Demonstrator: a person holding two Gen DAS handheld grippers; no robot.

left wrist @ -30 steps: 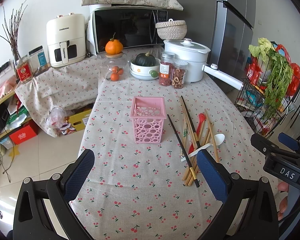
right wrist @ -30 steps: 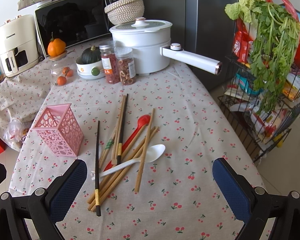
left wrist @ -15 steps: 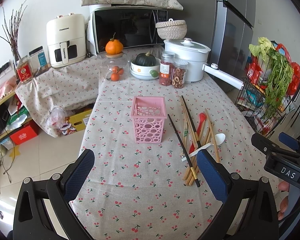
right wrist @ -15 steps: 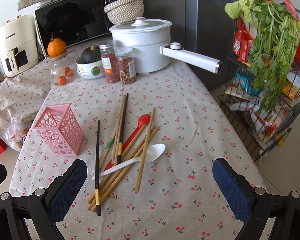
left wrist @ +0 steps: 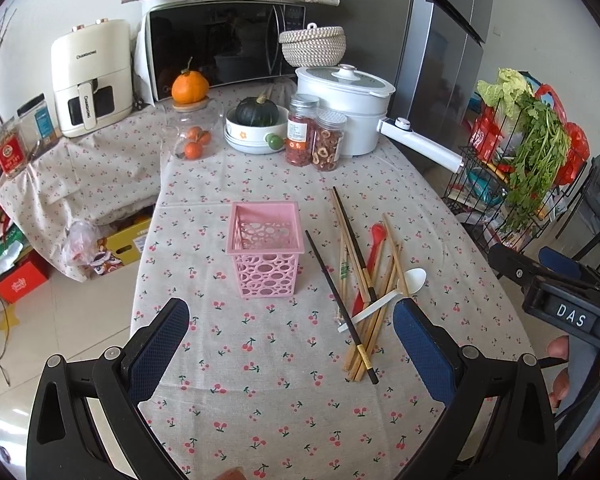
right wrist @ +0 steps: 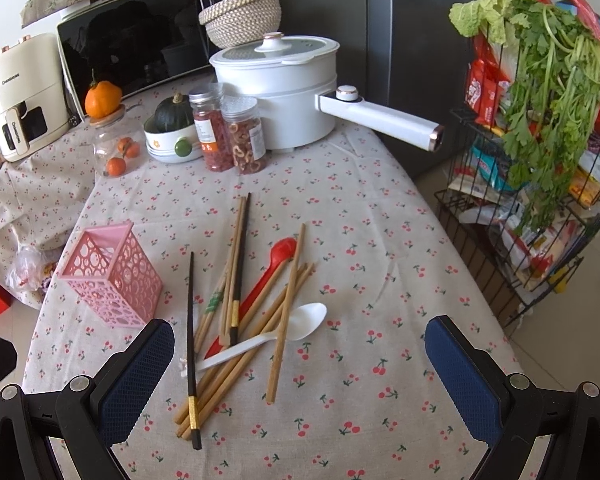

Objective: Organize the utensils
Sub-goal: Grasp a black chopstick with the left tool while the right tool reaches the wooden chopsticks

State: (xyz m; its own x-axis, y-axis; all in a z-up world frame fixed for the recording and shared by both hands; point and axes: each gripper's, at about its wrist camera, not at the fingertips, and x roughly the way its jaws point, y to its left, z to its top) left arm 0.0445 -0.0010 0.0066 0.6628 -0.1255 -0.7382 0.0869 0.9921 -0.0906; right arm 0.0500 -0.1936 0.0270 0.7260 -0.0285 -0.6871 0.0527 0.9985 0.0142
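Since nothing has yet gone into the pink basket point(left wrist: 265, 254), which stands upright on the tabletop point(left wrist: 260, 380) just left of the heap, the step in hand looks like a first pick. Both the left tongs point(left wrist: 290, 346) and the right tongs point(right wrist: 300, 364) are spread wide and hold nothing. The heap is a tangle: the white spoon point(right wrist: 268, 338) lies across the wooden chopsticks point(right wrist: 286, 312), with the red spoon point(right wrist: 266, 276) beneath. The black chopstick point(right wrist: 191, 344) at the heap's left edge looks the easiest start; pinching near its gold-banded end should lift it without dragging the others. Readable writing: "DAS" on the right tongs' body in the left view, and a brand name on the white air fryer point(left wrist: 92, 78), too small to spell surely.
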